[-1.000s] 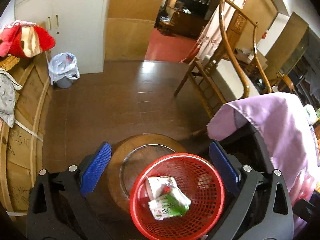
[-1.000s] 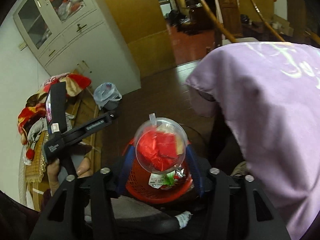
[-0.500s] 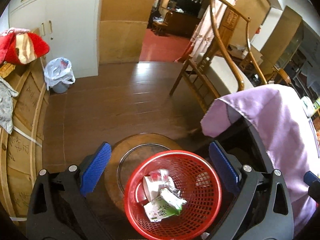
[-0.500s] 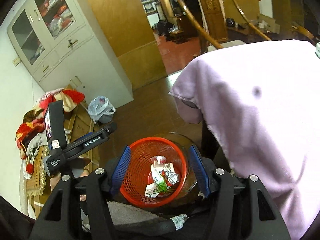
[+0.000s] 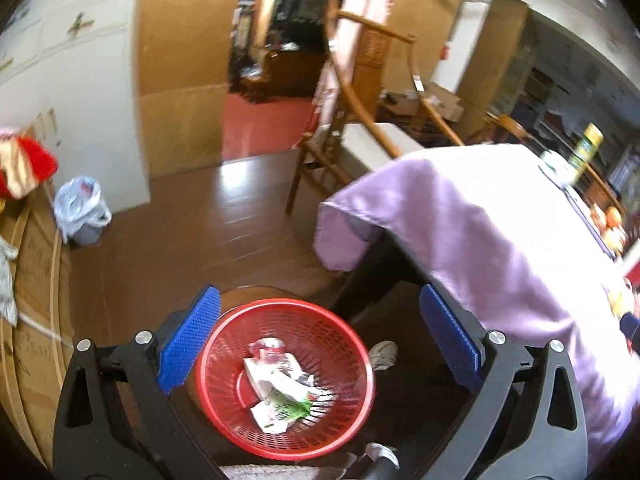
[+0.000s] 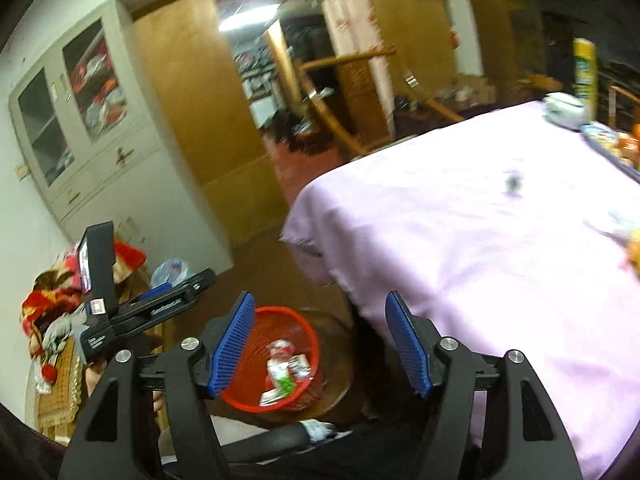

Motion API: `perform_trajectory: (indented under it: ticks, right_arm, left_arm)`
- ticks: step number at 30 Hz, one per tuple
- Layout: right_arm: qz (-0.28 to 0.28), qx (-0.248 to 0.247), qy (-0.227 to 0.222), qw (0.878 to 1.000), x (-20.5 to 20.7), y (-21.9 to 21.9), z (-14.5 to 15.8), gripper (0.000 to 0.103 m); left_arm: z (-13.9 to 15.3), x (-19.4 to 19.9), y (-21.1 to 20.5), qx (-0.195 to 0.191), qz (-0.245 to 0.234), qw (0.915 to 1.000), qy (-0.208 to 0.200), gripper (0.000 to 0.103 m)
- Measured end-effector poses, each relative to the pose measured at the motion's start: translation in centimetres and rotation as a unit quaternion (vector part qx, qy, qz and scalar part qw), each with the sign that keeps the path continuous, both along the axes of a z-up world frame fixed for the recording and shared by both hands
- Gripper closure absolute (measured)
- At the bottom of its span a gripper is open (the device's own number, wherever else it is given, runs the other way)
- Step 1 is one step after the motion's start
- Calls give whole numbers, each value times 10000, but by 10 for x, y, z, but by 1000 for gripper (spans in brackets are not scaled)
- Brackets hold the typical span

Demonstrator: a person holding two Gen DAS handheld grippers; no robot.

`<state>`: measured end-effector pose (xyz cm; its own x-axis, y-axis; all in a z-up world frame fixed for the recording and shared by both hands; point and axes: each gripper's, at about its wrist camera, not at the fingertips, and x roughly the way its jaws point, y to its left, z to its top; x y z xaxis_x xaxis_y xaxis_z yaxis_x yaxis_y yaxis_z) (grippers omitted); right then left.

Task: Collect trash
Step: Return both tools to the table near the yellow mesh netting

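Note:
A red mesh basket [image 5: 340, 344] sits on a round wooden stool [image 5: 256, 294] and holds a clear plastic cup [image 5: 266, 350] and a green-and-white wrapper [image 5: 284, 400]. My left gripper [image 5: 320, 336] hangs open above the basket, its blue pads wide apart and touching nothing. In the right wrist view the basket [image 6: 288, 314] lies below my right gripper [image 6: 320, 344]. Its jaws are opening, with nothing between them. The left gripper [image 6: 152, 312] shows at the left there, held by a hand [image 6: 96, 376].
A table under a purple cloth [image 5: 480, 240] fills the right side, with a yellow-green can [image 6: 584, 68] and a white object [image 6: 564, 110] at its far end. A wooden chair [image 5: 360, 120] stands behind it. A bag-lined bin [image 5: 80, 212] stands by the white cabinet.
The right gripper has let go of the clear cup, which now lies in the basket, and its jaws have widened. Both grippers have risen and swung toward the table.

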<state>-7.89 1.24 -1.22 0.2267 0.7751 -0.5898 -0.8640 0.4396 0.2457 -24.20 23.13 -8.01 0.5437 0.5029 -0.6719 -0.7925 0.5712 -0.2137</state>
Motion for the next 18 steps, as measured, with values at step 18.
perform_trajectory:
  ticks: [18]
  right_arm:
    - [-3606,669,286,9299,167,-245,-16,31]
  left_arm:
    - [35,240,-150,448,-3045,9504,441,7]
